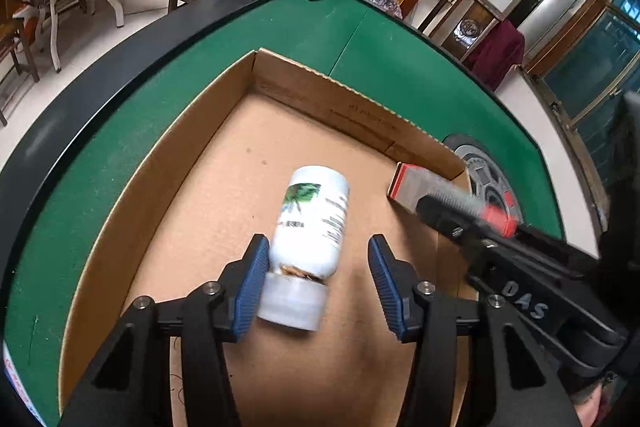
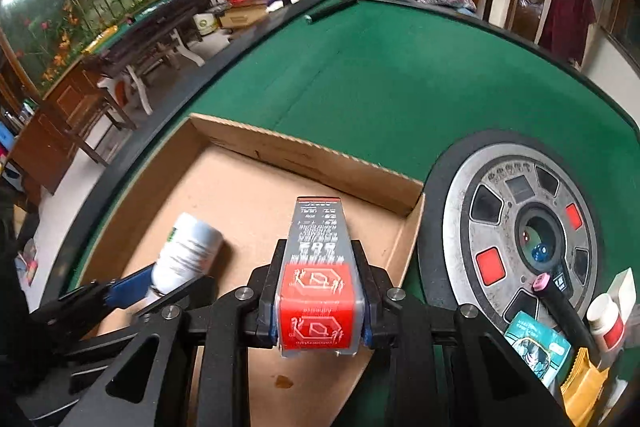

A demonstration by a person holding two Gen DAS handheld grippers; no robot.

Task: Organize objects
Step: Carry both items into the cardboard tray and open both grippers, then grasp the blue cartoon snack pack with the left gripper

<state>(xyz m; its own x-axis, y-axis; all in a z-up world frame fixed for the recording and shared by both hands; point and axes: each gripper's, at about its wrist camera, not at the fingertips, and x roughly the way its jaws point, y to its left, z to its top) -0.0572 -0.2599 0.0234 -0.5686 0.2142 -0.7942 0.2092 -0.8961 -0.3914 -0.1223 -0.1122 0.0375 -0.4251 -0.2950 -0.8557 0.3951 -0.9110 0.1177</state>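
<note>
Hovering over the cardboard tray [image 1: 152,163], left claw [image 1: 316,283] gapes; right claw [image 2: 320,301] clamps the red-and-grey box [image 2: 318,267].

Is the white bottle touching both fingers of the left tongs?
No, only one. In the left wrist view the white bottle rests against one blue finger of the left tongs; bare cardboard shows between it and the other.

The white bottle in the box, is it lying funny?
Yes. The white bottle lies tipped on its side on the floor of the cardboard box instead of standing up. The left gripper is open around its cap end, with one finger touching it, so nothing is holding it. Nothing looks spilled.
</note>
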